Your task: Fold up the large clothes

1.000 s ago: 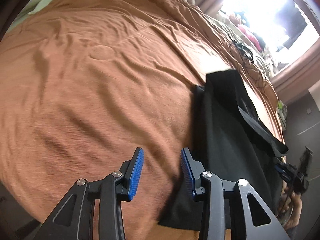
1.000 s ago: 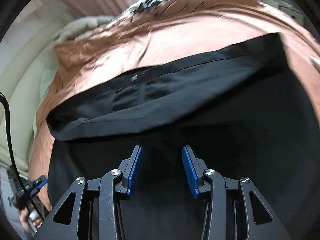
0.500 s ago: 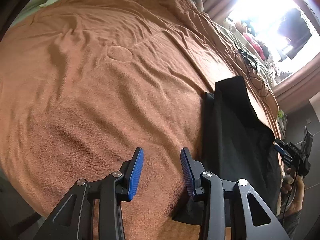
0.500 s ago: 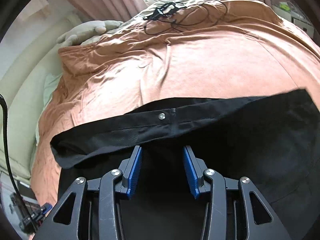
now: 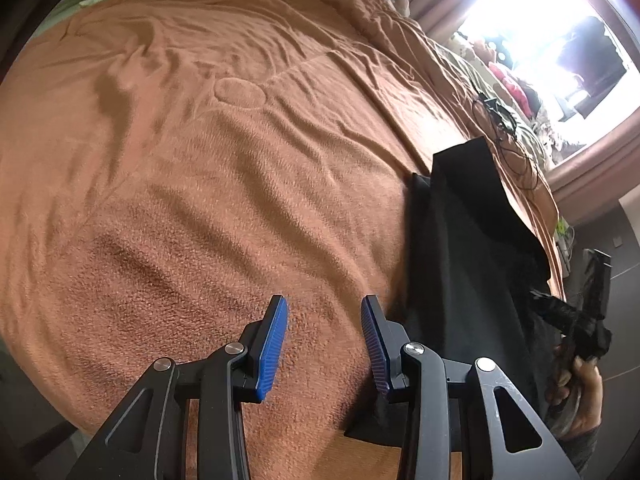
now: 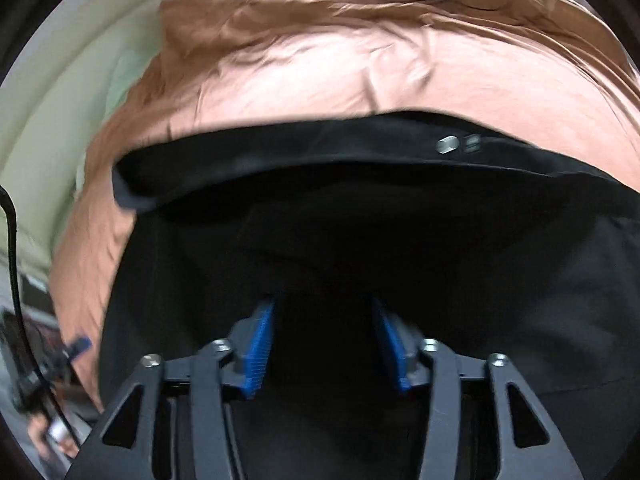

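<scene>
A black garment lies on the brown blanket near the bed's right side. Its waistband with a metal button runs across the right wrist view. My left gripper stands open over bare blanket just left of the garment's edge, with nothing between its blue pads. My right gripper hovers low over the black garment and its jaws are opening. I see only dark cloth below the gap and no pad pressing on it. A hand holds that gripper at the far right of the left wrist view.
Black cables lie on the bed towards the bright window. Pale green bedding and pillows sit at the head end. The blanket's front edge drops off just below my left gripper.
The right gripper has slid sideways along the waistband, so the button now sits to the right, and its jaws stand wider. The left gripper has hardly moved.
</scene>
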Demonstrator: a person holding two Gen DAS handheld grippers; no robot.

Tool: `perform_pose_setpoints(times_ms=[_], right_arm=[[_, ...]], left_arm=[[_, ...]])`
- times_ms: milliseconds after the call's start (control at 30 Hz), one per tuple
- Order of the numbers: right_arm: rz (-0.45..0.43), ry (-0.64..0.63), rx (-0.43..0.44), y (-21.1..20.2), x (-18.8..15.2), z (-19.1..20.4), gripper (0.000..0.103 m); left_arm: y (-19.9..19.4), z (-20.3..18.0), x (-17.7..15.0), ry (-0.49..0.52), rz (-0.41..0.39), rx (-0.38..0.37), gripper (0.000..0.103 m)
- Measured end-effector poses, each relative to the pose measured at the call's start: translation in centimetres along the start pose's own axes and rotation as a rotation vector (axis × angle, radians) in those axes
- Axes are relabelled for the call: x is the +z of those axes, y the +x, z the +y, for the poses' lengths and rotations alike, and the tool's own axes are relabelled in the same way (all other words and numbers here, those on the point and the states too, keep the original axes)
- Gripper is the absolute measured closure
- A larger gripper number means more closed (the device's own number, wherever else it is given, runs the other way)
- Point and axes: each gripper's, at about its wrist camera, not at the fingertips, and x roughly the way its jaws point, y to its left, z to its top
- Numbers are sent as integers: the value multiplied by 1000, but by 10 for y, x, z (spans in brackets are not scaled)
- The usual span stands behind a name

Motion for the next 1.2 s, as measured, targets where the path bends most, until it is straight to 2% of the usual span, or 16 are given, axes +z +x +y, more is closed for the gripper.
perform_pose_setpoints(times_ms=[133,367,533,633,833,1033,1133,1200], right_arm=[[37,-4,-78,26,9,6,45],[13,31,-154,46,62,3,45],[-10,64,-181,54,86,-5,45],[-29,96,-169,49,93,-11,45],[-91,95,-166,7,75,-22,45],[-48,36,-184,-13,46,-35,45],[-23,42,-157,-28,23,-43,45],[-38,49,-116,-44,1,-45,45]], left_arm=[[3,1,1,6,7,8,63],[8,5,4,-1,12,18,63],[10,7,5,-5,19,20,63],[10,5,4,-6,27,3,63],[11,-3,-1,-16,37,-55,63],[15,-19,-10,-2,71,-94,63],[21,-21,-18,-15,96,-106,63],[25,-21,-23,-26,119,-124,63]])
